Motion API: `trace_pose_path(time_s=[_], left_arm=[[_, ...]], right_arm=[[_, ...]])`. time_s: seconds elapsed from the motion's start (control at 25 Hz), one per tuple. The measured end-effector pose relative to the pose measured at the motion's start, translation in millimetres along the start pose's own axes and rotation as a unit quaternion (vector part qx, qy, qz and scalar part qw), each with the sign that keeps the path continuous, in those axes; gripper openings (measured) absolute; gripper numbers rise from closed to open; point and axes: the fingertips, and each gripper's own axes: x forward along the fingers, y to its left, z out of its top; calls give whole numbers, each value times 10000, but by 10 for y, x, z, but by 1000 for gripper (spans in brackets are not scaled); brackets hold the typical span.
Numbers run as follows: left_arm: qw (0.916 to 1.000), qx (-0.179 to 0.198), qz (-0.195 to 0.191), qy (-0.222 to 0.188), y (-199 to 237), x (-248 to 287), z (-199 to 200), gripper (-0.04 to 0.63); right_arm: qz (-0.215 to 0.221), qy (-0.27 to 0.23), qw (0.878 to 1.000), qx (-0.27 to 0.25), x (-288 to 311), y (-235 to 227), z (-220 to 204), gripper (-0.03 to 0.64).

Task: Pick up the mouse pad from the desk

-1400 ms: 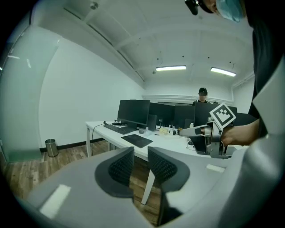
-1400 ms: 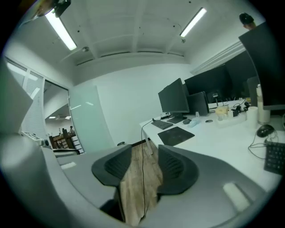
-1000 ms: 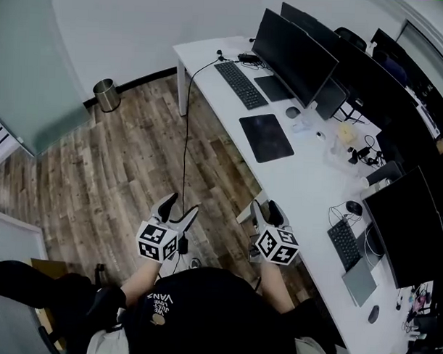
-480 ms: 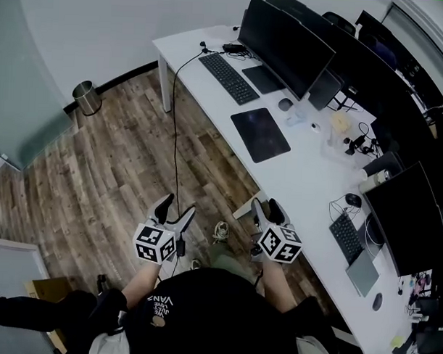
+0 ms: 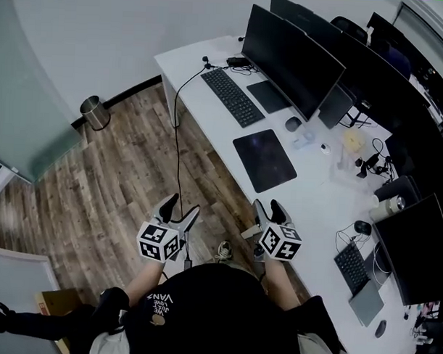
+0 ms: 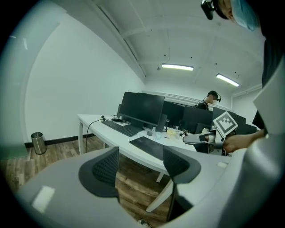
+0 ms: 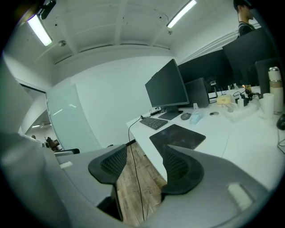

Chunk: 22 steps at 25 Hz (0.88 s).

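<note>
A dark rectangular mouse pad lies flat on the white desk, near its front edge; it also shows as the mouse pad and the mouse pad in the gripper views. My left gripper hangs over the wooden floor, open and empty, well short of the desk. My right gripper is held beside the desk's front edge, below the pad in the head view, open with nothing between its jaws.
A black keyboard, a large monitor, a grey mouse and small items stand beyond the pad. A cable hangs from the desk to the floor. A metal bin stands by the wall. More monitors line the right side.
Both grippers have come nearer to the desk, and the mouse pad now lies closer to them in the head view. Their jaws have stayed open.
</note>
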Motion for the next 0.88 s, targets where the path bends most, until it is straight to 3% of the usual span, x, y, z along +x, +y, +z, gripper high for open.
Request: trace_pose_path(time_s=[0.4,0.88], left_arm=[[9995,-16,-119,290,-8,1089,153,285],[9967,-89,-393,703,153,1814,129,285]], right_arm=[[-161,78,9998,14,638,-691,435,244],[-659,55,9968,448,991,-1201,510,244]])
